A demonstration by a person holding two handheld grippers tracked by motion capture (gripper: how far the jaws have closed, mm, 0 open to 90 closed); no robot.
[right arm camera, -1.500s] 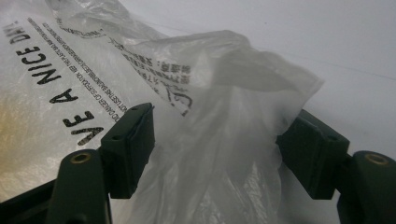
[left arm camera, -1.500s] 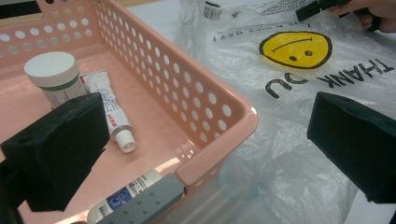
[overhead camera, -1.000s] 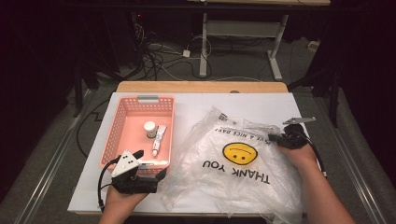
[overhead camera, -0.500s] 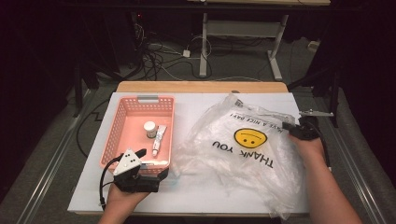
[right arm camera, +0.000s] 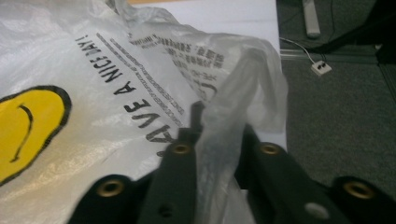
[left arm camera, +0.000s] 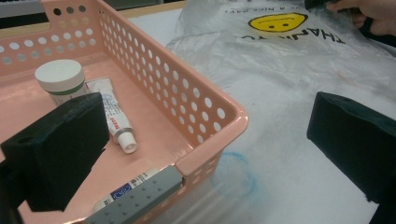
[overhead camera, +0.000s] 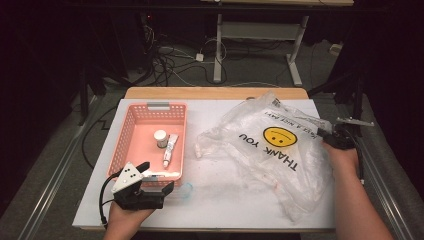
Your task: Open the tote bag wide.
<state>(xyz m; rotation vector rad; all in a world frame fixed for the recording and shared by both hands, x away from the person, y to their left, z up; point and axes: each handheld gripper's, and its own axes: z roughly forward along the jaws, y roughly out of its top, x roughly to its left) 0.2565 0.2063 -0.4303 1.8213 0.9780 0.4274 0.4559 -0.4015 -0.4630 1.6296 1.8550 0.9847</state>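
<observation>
- Right gripper point(right arm camera: 219, 135): jaws have just been opening slightly, a fold of the plastic bag point(overhead camera: 280, 150) pinched between them at its right edge.
- Bag lies crumpled across the right half of the surface point(overhead camera: 220, 200), smiley print up.
- Left gripper point(overhead camera: 167, 189): jaws wide, holding nothing, at the near corner of the pink basket point(overhead camera: 131, 127).
- Basket holds a jar point(left arm camera: 60, 80) and a tube point(left arm camera: 114, 119).

High view fixed above the near table edge point(overhead camera: 220, 107), facing forward and down, left gripper view low and close at the pink basket point(left arm camera: 205, 116) corner, right gripper view tight on the plastic bag point(right arm camera: 93, 93), bag point(overhead camera: 280, 145) and basket point(overhead camera: 131, 125) shared with high view.
</observation>
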